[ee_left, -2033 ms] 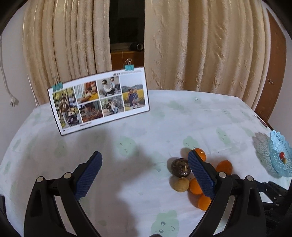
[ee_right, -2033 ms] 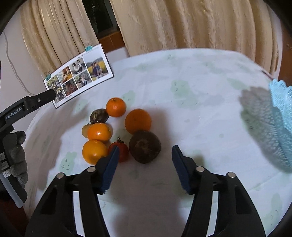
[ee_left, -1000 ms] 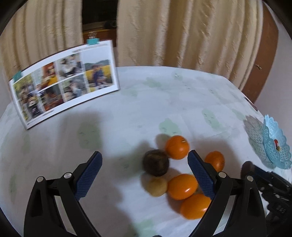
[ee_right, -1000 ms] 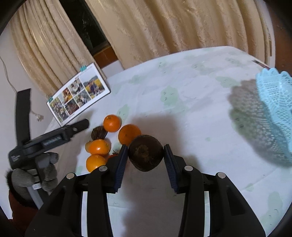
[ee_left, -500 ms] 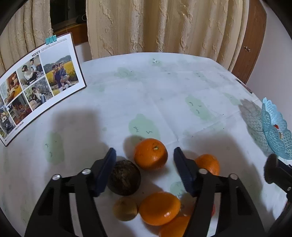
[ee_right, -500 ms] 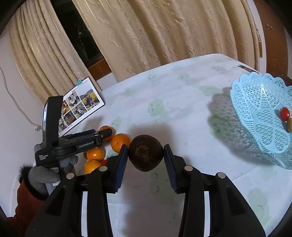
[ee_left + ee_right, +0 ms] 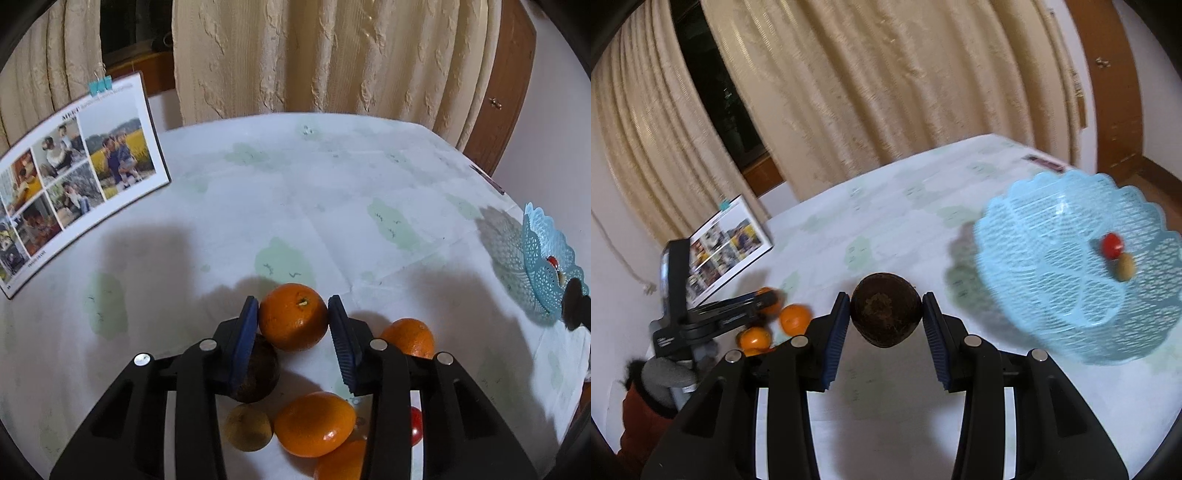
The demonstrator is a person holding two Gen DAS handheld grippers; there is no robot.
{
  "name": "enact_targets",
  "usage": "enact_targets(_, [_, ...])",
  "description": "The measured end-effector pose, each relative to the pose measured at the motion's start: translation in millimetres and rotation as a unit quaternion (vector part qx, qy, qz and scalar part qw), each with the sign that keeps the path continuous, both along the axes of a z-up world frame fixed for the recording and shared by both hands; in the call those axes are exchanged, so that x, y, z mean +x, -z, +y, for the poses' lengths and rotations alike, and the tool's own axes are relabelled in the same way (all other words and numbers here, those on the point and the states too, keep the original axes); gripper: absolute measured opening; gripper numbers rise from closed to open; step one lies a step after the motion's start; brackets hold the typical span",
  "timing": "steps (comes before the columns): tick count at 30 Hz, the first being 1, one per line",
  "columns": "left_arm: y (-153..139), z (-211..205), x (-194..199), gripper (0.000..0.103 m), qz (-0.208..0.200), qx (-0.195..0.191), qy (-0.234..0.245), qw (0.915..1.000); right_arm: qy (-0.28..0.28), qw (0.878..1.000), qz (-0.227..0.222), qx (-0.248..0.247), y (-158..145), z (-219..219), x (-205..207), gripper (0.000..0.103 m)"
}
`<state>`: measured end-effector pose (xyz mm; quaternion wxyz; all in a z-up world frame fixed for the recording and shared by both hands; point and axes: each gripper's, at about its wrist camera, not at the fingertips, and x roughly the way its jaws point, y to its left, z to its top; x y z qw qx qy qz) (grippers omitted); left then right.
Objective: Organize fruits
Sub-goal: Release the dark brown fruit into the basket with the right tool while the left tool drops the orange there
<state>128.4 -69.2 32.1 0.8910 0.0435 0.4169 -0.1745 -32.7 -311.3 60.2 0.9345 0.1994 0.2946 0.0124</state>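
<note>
My left gripper (image 7: pixel 291 307) points down at a cluster of fruit on the white tablecloth. Its jaws are closing, and the blue pads (image 7: pixel 246 332) touch both sides of a round orange (image 7: pixel 293 319). Around it lie a dark brown fruit (image 7: pixel 258 376), a small tan fruit (image 7: pixel 248 426), more oranges (image 7: pixel 316 424) and a red tomato (image 7: pixel 415 430). My right gripper (image 7: pixel 885 303) is shut on a larger dark brown fruit (image 7: pixel 885 312) held above the table, left of the light blue lattice basket (image 7: pixel 1052 236). The basket holds a red fruit (image 7: pixel 1112 244) and a small tan fruit (image 7: pixel 1125 266).
A photo board (image 7: pixel 74 177) with blue clips stands at the table's back left. Cream curtains hang behind the table. In the left wrist view the basket (image 7: pixel 543 254) sits at the right edge. A gloved hand (image 7: pixel 665 373) holds the left gripper at the right wrist view's lower left.
The left jaws narrowed from wide apart to touching the orange as the gripper came down over the cluster. The right gripper rose with the brown fruit and swung towards the basket.
</note>
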Motion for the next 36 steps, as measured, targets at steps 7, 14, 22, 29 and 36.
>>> enact_targets(7, [-23.9, -1.9, -14.0, 0.040, -0.027, -0.007, 0.001, 0.9996, 0.071, 0.997, -0.009, -0.003, -3.2, -47.9, -20.5, 0.042])
enact_targets(14, [-40.3, -17.9, -30.9, 0.040, -0.042, -0.007, 0.016, 0.9990, 0.140, 0.990, -0.001, -0.018, 3.3, -92.6, -38.1, 0.042])
enact_targets(22, [-55.0, -50.8, -49.5, 0.040, -0.057, -0.003, 0.043, 0.9975, 0.175, 0.985, -0.004, -0.014, 13.8, -119.7, -58.4, 0.050])
enact_targets(29, [-65.6, -96.1, -68.4, 0.040, -0.064, -0.004, 0.084, 0.9944, 0.203, 0.979, -0.023, -0.018, 15.1, -137.0, -80.3, 0.050])
enact_targets(36, [-66.1, -157.6, -86.8, 0.040, -0.059, -0.006, 0.139, 0.9885, 0.231, 0.972, -0.041, -0.035, 15.0, -148.8, -101.5, 0.050])
